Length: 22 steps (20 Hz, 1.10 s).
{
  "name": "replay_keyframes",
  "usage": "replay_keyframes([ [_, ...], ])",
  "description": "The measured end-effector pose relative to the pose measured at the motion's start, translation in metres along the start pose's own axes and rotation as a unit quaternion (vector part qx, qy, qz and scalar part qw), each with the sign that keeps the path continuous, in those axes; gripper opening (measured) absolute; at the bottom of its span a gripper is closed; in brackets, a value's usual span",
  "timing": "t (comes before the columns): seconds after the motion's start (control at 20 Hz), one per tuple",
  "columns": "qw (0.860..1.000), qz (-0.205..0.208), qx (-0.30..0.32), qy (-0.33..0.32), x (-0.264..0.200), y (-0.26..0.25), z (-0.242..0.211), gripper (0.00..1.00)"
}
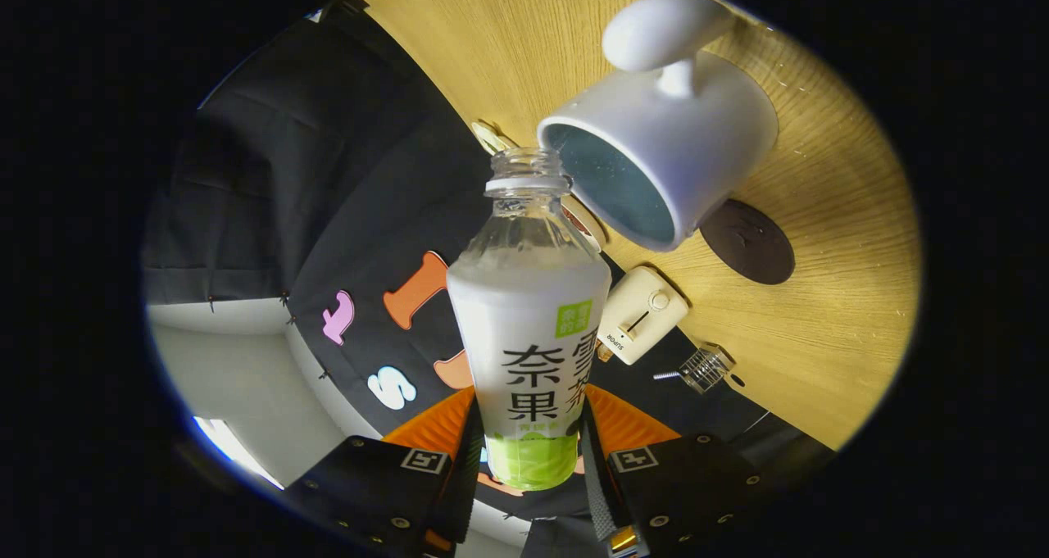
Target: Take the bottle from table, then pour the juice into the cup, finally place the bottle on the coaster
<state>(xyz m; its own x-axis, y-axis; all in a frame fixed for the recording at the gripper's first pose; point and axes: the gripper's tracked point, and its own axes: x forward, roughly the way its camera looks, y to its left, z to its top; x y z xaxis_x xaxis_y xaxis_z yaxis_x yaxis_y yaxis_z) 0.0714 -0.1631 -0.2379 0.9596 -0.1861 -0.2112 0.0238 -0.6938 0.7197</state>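
Note:
My gripper [529, 451] is shut on the lower part of an uncapped clear bottle [529, 320], with one finger pressing on each side. The bottle has a white label with a green patch and holds pale juice up to its shoulder. The whole view is tilted. The bottle's open mouth sits right beside the rim of a white cup [680, 140] with a bluish inside and a thick handle. I see no stream of juice. A dark round coaster [747, 241] lies on the wooden table [819, 337] just beyond the cup.
A cream box-shaped appliance [642, 314] with a knob stands near the table's edge, beside the bottle. A small clear object [705, 368] lies next to it. Two small round items [583, 222] are partly hidden behind the bottle's neck.

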Motion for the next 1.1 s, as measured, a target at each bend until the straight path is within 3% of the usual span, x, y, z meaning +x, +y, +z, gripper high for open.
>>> replay_keyframes([
  [0.25,1.000,0.002,-0.010,0.004,-0.002,0.003,-0.002,0.57],
  [0.35,0.995,-0.038,-0.090,-0.002,0.002,-0.018,0.005,0.57],
  [0.45,0.981,-0.085,-0.172,0.001,-0.004,-0.039,0.011,0.57],
  [0.6,0.957,-0.104,-0.271,0.016,-0.006,-0.056,0.017,0.57],
  [0.75,0.898,-0.137,-0.416,0.042,-0.012,-0.075,0.012,0.57],
  [0.9,0.826,-0.141,-0.542,0.066,-0.006,-0.076,0.005,0.57],
  [1.1,0.697,-0.135,-0.700,0.079,0.009,-0.078,0.002,0.58],
])
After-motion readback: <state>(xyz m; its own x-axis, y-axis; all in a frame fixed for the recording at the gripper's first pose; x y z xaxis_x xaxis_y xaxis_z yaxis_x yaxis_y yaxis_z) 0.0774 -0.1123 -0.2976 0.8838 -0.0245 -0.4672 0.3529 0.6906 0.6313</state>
